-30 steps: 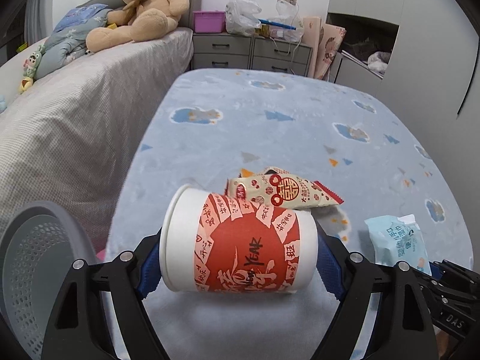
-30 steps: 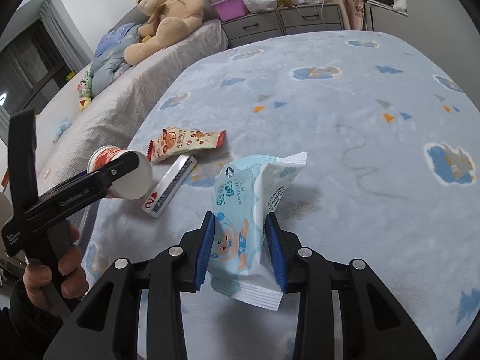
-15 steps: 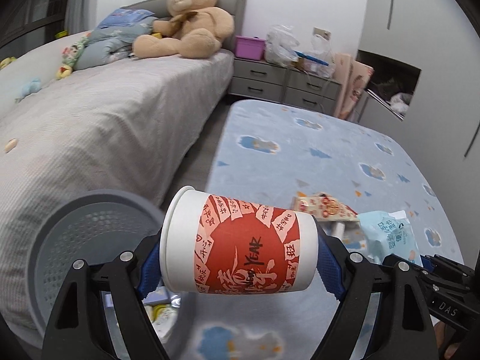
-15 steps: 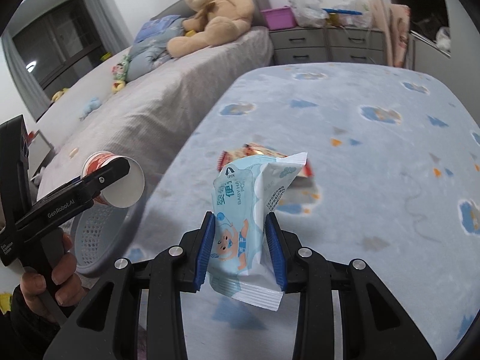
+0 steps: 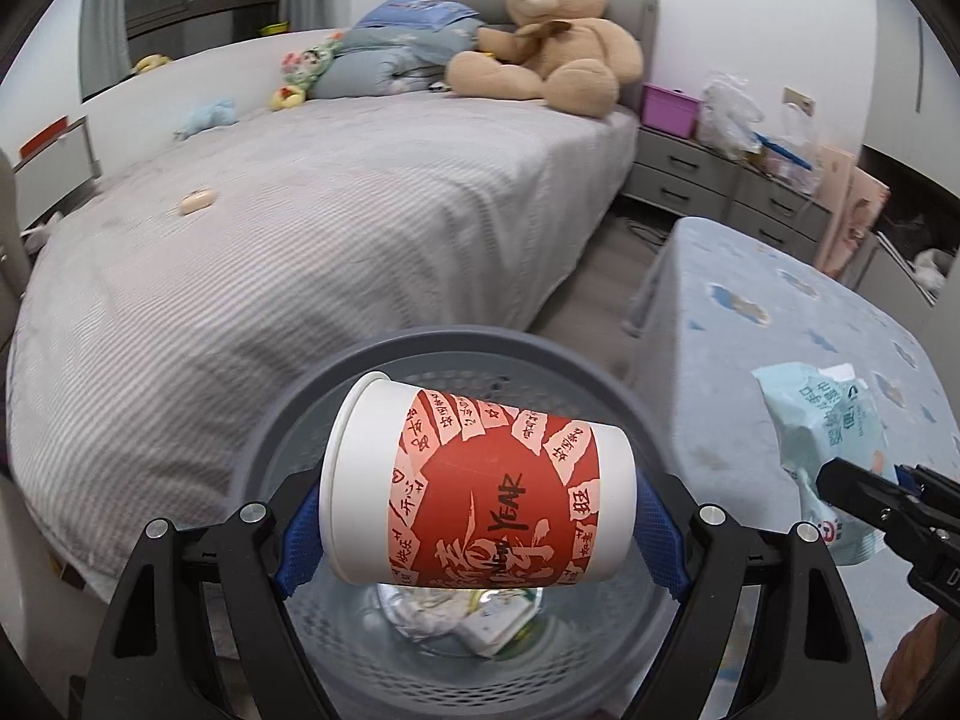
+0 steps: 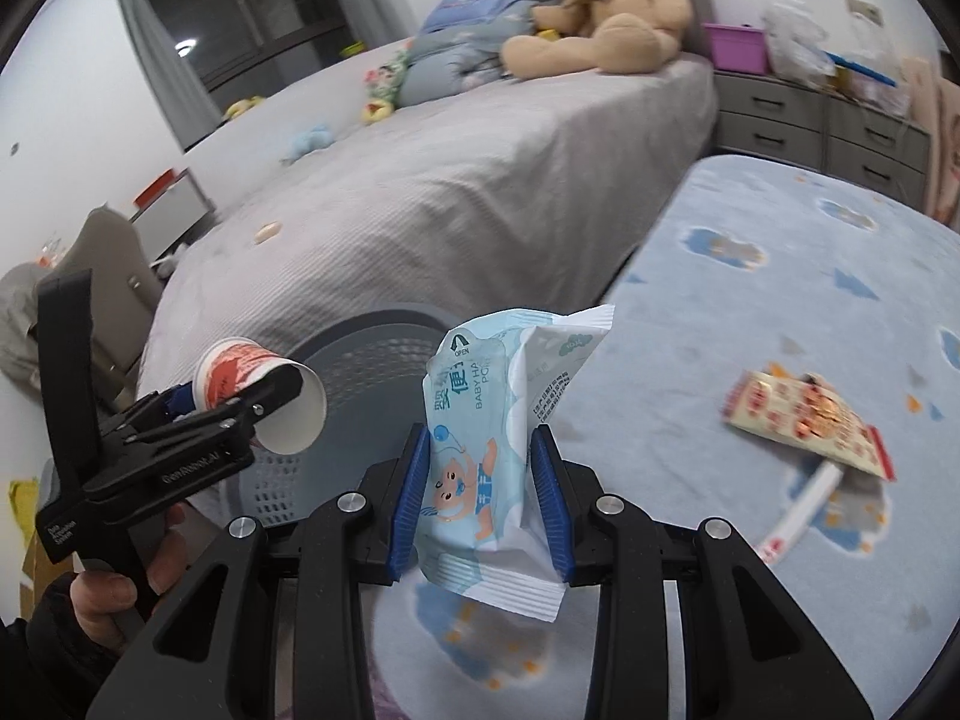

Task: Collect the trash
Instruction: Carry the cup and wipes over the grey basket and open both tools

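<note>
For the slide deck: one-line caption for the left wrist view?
Left tongs hold a red paper cup sideways above the grey mesh bin.

Paper cup point(image 5: 477, 495) sideways above bin point(image 5: 606, 372), bed point(image 5: 300, 252) behind, wipes pack point(image 6: 486, 456) right of cup

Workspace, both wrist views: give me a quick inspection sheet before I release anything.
Surface: blue patterned rug, beside the grey bed.
Job's things: paper cup held sideways over the grey mesh bin, which holds some trash; wipes packet; snack wrapper and a white strip on the rug.
Clutter: teddy bear, small toys on the bed.
Grippers: left gripper shut on the cup; right gripper shut on the packet.
Cables: nothing seen.
Surroundings: grey drawers.
</note>
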`<state>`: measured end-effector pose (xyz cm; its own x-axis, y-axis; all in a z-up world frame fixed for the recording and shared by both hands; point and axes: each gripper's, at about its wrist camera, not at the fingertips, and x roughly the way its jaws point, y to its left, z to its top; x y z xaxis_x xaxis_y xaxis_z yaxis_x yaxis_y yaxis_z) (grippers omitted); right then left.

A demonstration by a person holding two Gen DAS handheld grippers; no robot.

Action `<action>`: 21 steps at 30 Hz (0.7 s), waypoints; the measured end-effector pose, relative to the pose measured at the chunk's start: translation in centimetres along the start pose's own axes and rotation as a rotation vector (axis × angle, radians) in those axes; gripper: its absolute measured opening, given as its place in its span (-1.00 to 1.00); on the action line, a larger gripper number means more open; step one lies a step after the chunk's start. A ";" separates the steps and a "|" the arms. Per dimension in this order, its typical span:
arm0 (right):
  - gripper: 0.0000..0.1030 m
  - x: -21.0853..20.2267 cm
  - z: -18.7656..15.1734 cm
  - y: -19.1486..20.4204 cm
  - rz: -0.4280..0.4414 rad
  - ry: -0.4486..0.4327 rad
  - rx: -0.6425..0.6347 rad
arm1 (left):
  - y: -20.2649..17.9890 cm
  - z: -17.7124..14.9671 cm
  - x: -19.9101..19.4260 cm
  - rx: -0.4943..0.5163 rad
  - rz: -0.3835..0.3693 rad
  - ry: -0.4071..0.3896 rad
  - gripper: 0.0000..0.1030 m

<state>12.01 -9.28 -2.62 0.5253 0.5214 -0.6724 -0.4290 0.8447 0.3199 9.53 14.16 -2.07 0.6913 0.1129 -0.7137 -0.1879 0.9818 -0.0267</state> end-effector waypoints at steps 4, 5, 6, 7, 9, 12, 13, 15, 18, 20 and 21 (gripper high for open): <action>-0.33 1.9 0.6 2.5 0.054 0.033 -0.050 | 2.1 -0.4 0.4 -0.034 0.043 0.017 0.56; -0.33 2.3 0.7 3.0 0.064 0.040 -0.058 | 2.6 -0.5 0.5 -0.040 0.051 0.021 0.56; -0.33 2.8 0.8 3.5 0.078 0.050 -0.067 | 2.8 -0.5 0.5 -0.044 0.055 0.024 0.56; -0.33 3.2 0.9 3.9 0.086 0.058 -0.073 | 3.1 -0.6 0.7 -0.050 0.062 0.028 0.56; -0.33 4.2 1.0 4.7 0.098 0.074 -0.085 | 3.8 -0.7 0.9 -0.061 0.069 0.037 0.56; -0.33 5.3 1.2 5.5 0.108 0.092 -0.094 | 4.3 -0.8 1.1 -0.068 0.075 0.042 0.56; -0.32 5.6 1.2 5.7 0.112 0.098 -0.098 | 4.5 -0.9 1.1 -0.070 0.076 0.043 0.56; -0.31 6.3 1.3 6.2 0.115 0.106 -0.111 | 4.8 -0.9 1.2 -0.072 0.075 0.046 0.56; -0.31 7.3 1.5 6.5 0.115 0.117 -0.124 | 5.1 -0.8 1.6 -0.069 0.080 0.049 0.56; -0.31 7.7 1.6 6.6 0.114 0.122 -0.126 | 5.1 -0.7 1.8 -0.069 0.080 0.050 0.56; -0.29 7.8 1.6 6.6 0.115 0.122 -0.128 | 5.1 -0.7 1.9 -0.068 0.079 0.053 0.56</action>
<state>14.44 0.53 -4.72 0.3778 0.5883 -0.7149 -0.5745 0.7545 0.3173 9.40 19.32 -4.09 0.6353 0.1794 -0.7512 -0.2885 0.9574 -0.0154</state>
